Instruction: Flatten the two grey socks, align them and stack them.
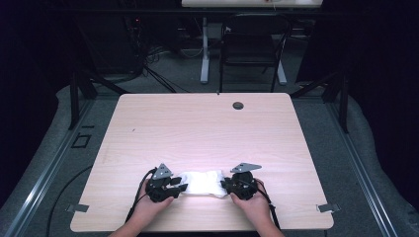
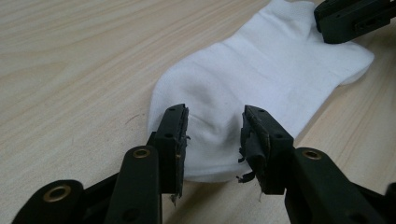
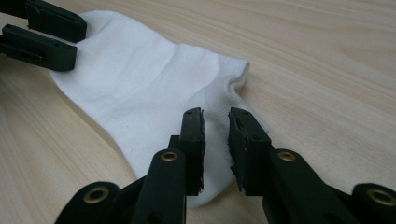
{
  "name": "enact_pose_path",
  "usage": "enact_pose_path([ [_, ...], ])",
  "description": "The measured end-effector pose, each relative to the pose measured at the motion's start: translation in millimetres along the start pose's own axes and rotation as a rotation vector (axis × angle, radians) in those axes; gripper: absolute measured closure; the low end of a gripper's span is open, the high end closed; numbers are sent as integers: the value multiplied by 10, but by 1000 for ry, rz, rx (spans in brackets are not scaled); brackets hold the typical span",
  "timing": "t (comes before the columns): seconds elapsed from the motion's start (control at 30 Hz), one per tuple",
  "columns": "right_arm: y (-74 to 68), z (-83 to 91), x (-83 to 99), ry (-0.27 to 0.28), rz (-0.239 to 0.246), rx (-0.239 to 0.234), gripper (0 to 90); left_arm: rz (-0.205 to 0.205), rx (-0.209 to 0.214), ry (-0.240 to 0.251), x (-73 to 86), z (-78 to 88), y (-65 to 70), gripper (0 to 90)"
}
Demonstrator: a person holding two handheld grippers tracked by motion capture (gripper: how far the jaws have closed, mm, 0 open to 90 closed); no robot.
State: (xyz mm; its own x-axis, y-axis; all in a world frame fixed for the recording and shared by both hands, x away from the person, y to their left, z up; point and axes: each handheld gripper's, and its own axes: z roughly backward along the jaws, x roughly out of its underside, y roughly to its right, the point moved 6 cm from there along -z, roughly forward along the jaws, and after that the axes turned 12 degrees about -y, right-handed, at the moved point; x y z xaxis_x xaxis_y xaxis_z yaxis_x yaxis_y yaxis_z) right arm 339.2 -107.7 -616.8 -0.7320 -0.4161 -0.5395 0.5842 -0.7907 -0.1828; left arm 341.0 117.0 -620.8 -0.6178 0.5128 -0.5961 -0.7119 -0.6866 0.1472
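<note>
Sock (image 2: 261, 79) of white knit, light, soft and limp, lies flat near the table's (image 1: 207, 128) front edge, best pinched at its ends, where the left gripper (image 2: 215, 140) and right gripper (image 3: 216, 140) stand open astride the cloth, neither pinching.

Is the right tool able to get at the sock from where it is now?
Probably yes. The right tool already sits over one end of the white sock, jaws apart with fabric between them; the left tool works the other end, not blocking it.
</note>
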Motion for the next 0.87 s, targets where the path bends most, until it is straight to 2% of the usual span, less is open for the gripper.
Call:
enact_pose_path([
  [0.13, 6, -4, -9, 14, -1, 3, 744, 4, 4, 0, -2, 5, 13, 590],
  [0.2, -11, 19, -8, 24, -6, 8, 736, 16, 26, 2, -14, 31, 32, 567],
  [0.27, -51, 74, -17, 48, 16, 6, 720, 18, 46, 17, -34, 76, 52, 549],
  [0.37, -87, 153, -21, 70, 39, 14, 700, -2, 39, 44, -56, 153, 47, 533],
  [0.53, -103, 261, -19, 112, 54, 29, 665, 6, 17, 75, -55, 265, -12, 509],
  [0.6, -79, 318, -13, 117, 70, 43, 647, 6, 18, 82, -47, 295, -48, 504],
  [0.67, -41, 371, -16, 145, 69, 52, 629, 24, 9, 91, -34, 328, -118, 496],
  [0.7, -8, 396, -12, 151, 64, 59, 623, 34, 8, 95, -27, 339, -150, 496],
  [0.73, 26, 413, -9, 162, 51, 60, 619, 37, -11, 97, -18, 352, -198, 496],
  [0.87, 187, 442, 42, 153, 10, 86, 612, 52, -32, 103, 10, 374, -315, 496],
])
